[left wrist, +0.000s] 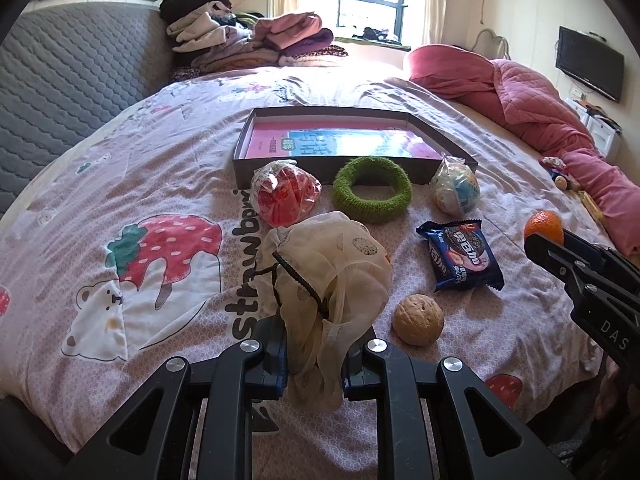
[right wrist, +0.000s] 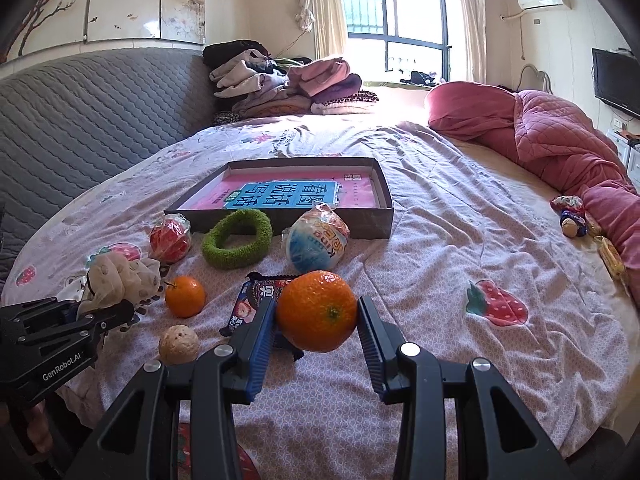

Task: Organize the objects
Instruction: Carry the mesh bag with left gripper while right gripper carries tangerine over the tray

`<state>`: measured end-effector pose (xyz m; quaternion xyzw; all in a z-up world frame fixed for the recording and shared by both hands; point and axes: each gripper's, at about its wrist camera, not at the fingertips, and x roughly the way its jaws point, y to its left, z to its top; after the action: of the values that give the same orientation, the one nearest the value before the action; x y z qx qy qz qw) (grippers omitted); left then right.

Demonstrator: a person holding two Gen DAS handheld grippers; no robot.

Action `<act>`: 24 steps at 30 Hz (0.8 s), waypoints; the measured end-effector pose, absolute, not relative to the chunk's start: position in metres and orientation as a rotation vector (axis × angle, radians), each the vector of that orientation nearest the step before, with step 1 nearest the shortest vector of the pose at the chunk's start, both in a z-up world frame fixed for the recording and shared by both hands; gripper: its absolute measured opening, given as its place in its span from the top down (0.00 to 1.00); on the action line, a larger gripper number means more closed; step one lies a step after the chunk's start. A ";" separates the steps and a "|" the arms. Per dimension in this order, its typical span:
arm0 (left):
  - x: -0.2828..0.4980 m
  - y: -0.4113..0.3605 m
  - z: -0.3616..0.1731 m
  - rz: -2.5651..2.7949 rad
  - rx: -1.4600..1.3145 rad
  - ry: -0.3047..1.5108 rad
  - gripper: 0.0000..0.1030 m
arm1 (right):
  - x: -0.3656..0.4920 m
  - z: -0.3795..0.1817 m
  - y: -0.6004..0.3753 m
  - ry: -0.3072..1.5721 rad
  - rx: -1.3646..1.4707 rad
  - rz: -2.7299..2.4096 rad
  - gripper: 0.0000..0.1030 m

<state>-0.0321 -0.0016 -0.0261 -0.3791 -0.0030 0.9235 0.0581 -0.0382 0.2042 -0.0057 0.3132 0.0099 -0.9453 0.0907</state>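
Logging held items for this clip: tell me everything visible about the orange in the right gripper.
The orange is round, bright and glossy, with dimpled peel and a small greenish stem scar facing the camera. It looks whole and unpeeled. The right gripper is shut on it, one ribbed blue pad against each side, holding it clear above the bedsheet, in front of the blue snack packet. In the left wrist view only its top shows.

Green ring (touching) before box
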 end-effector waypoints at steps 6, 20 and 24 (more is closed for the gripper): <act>-0.032 -0.001 -0.020 2.805 -1.127 -0.011 0.82 | -0.037 0.001 0.199 0.058 0.906 -2.810 0.60; -0.051 0.009 -0.002 2.807 -1.074 -0.015 0.82 | -0.057 0.021 0.191 0.063 0.837 -2.801 0.60; -0.062 0.012 0.002 2.805 -1.063 -0.019 0.82 | -0.069 0.025 0.189 0.062 0.826 -2.800 0.60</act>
<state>-0.0624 0.0116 0.0022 -0.3535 -0.0062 0.9328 0.0707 -0.0691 0.1889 0.0248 0.2812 0.0211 -0.9530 0.1108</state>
